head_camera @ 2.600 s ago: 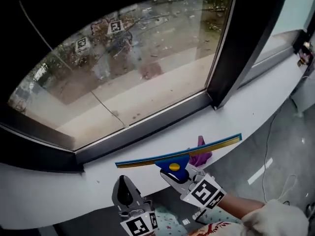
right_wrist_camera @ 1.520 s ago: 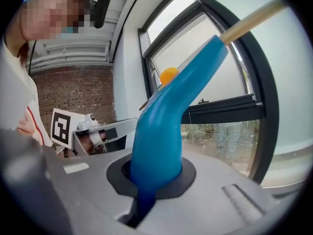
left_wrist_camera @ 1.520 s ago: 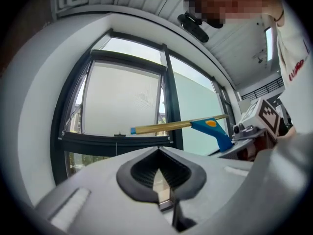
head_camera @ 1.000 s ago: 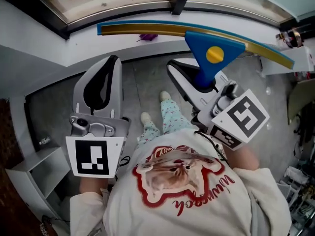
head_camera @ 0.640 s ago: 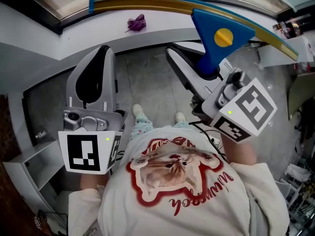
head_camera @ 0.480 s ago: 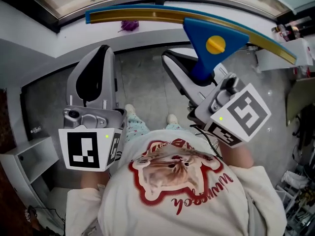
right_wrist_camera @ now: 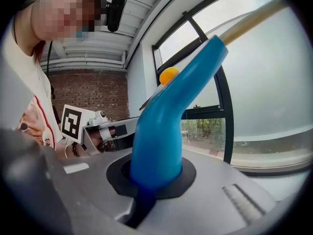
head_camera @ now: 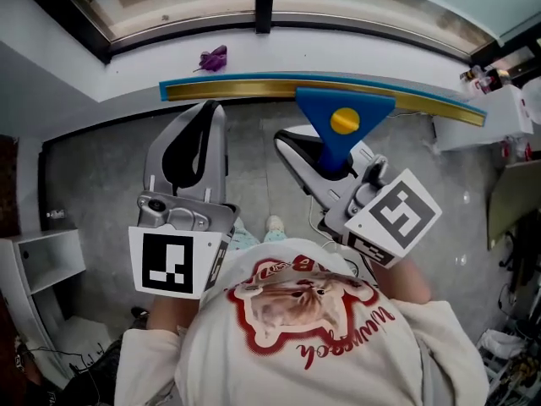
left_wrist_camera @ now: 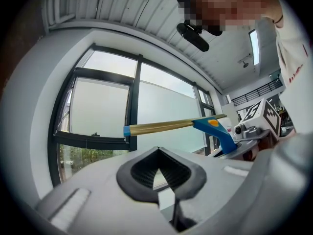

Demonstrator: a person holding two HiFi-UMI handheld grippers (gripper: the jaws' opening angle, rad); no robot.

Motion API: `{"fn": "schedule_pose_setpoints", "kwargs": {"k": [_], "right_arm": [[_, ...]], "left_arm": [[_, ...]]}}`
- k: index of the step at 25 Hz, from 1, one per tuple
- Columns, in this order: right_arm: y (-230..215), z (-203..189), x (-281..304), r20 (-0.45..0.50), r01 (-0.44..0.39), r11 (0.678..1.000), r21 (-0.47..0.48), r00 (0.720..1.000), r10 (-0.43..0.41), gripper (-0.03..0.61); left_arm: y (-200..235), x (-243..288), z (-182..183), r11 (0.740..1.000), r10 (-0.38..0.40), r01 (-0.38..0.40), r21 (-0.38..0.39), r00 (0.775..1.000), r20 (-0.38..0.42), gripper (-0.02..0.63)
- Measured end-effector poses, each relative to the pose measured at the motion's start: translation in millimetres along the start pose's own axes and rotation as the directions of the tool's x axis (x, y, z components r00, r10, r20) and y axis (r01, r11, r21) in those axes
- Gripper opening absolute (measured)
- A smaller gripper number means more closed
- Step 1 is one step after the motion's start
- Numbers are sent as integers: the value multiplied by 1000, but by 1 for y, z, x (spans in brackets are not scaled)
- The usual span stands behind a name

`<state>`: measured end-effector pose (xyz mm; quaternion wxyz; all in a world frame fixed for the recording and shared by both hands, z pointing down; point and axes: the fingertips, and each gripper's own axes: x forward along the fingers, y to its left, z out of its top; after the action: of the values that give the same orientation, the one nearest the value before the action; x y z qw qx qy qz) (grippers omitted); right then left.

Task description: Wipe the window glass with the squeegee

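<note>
Squeegee sits at twelve o'clock of the right gripper, jaws clenched round the blue neck of its handle. The blade is in the air, short of the window glass up at eleven o'clock. It looks light and rigid: a long brass-coloured bar, blue end caps, a yellow dot on the triangular head. That long blade will likely lever and twist, so a firm grip on the neck seems right; smooth plastic may slip. Left gripper, at nine o'clock, has its jaws pressed together on nothing.
</note>
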<state>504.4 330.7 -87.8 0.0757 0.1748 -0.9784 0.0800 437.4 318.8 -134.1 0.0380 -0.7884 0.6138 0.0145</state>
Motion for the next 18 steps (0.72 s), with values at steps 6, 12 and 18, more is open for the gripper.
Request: {"fn": "schedule_pose_setpoints", "kwargs": {"k": [6,12,18], "right_arm": [[21,-13,-13,-21,-11,999,47,1000,12,28],[52,-22,-9,-25,-15,999,37,1000,16,26],[56,-18,-8,-57,24,998,52,998,-21,26]], "left_arm": [[-16,-20,0,999,-34,34,-1,999,-22,2],[-15,-51,-8,999,-49,49,6,998,-27,2],[-12,-58,-1,998,-53,54,14,998,-24,2]]}}
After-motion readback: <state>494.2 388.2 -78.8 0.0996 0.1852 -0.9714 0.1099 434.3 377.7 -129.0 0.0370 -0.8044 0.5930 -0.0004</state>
